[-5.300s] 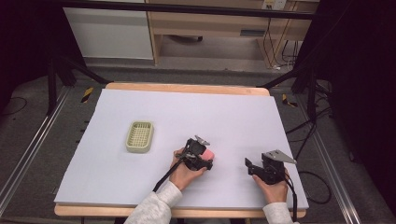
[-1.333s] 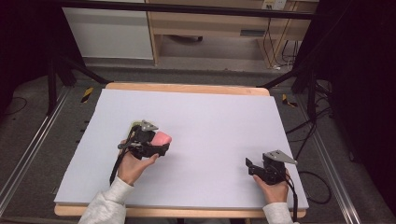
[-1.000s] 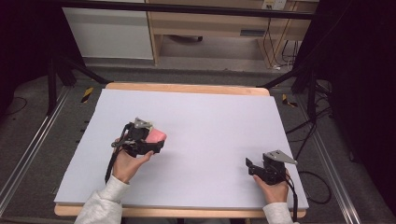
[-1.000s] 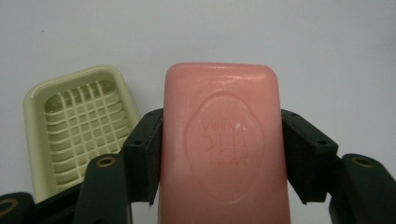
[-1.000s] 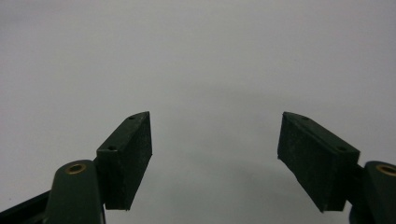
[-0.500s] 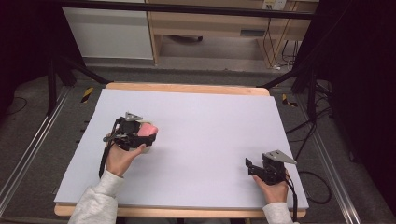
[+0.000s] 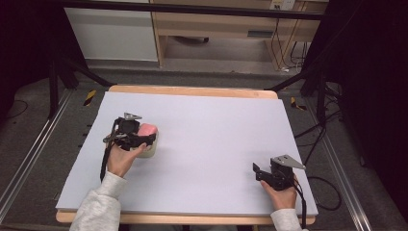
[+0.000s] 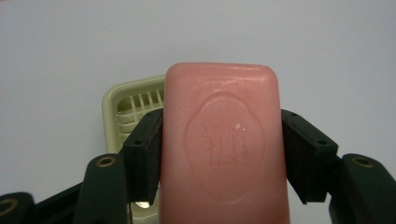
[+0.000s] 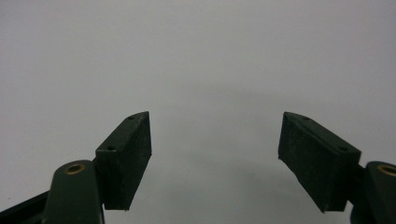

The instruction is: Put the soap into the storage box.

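A pink soap bar (image 8: 223,144) with an embossed oval stamp is clamped between the black jaws of my left gripper (image 8: 222,149). In the high view the left gripper (image 7: 144,137) hovers at the table's left with the soap bar (image 7: 147,129) over a pale green slatted soap dish (image 7: 148,151). The dish (image 8: 128,107) peeks out behind and below the bar, mostly hidden by it. My right gripper (image 7: 257,172) rests near the front right of the table; its jaws (image 9: 215,158) stand wide apart with nothing between them.
The table is covered by a pale lavender sheet (image 7: 216,125) with a wooden edge (image 7: 192,90) at the back. Black frame legs and cables (image 7: 308,144) stand off the table's right side. A cabinet (image 7: 216,29) sits on the floor beyond.
The left gripper has carried the soap bar from mid-table leftward and now holds it over the soap dish. The right gripper has stayed still.
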Tool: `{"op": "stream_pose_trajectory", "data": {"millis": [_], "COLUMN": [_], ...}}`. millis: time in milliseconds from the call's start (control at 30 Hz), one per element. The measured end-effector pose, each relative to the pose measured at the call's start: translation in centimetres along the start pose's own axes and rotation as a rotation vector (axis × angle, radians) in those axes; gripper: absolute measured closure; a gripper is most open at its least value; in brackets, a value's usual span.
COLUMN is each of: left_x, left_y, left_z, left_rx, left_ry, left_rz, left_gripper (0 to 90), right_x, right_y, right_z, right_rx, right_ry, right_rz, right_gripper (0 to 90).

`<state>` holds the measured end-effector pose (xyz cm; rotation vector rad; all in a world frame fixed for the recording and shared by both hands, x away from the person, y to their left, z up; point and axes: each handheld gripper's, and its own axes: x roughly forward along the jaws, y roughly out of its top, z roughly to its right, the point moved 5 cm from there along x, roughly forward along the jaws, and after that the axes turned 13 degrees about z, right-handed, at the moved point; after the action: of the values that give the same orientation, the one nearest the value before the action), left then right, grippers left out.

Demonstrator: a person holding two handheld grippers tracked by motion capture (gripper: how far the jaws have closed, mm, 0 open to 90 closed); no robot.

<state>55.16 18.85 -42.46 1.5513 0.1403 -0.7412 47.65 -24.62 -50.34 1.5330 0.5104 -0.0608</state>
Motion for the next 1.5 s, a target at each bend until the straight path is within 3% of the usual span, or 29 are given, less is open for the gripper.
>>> {"op": "stream_pose_trajectory", "data": {"millis": [767, 1500], "left_x": [2.4, 4.2], "left_y": [-0.3, -1.4], "left_z": [-1.6, -2.7], "left_rx": [-0.023, -0.029], "left_ry": [0.042, 0.072], "left_rz": [-0.012, -0.054], "left_gripper": [37.2, 37.2], "right_x": [0.1, 0.1], "right_y": [0.0, -0.1], "right_z": [0.0, 0.0], "right_rx": [-0.001, 0.001], "right_ry": [0.002, 0.003], "right_rz": [-0.002, -0.004], "right_gripper": [25.8, 26.3]}}
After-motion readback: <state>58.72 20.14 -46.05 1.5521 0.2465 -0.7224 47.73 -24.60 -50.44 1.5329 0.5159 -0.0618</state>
